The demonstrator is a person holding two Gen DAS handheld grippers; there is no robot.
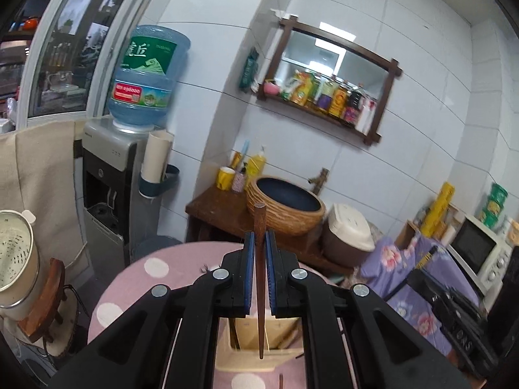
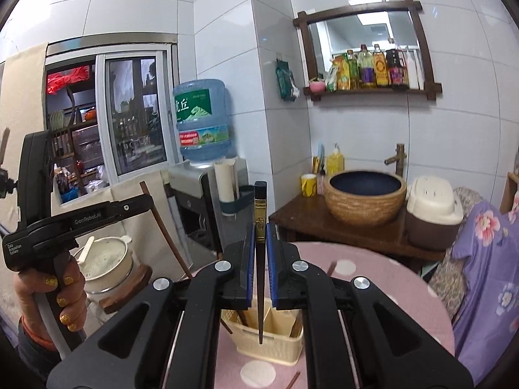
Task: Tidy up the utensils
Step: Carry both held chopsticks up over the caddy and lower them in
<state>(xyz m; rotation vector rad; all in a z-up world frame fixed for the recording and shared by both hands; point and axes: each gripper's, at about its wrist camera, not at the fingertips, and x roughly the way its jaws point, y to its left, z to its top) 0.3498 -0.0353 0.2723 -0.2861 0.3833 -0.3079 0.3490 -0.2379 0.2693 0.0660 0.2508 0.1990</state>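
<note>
Above the cream utensil basket point(image 2: 264, 337) on the pink bench point(image 2: 382, 278), we hold one chopstick in each gripper: left gripper point(image 1: 259, 269) clamped on a brown chopstick point(image 1: 260, 259), right gripper point(image 2: 259, 269) on a black chopstick point(image 2: 260, 259), tips down. Next, we judge, lower and release into a compartment.

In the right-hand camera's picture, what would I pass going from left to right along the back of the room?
Window → water bottle → yellow cup → basin → rice cooker → floral cloth.
</note>
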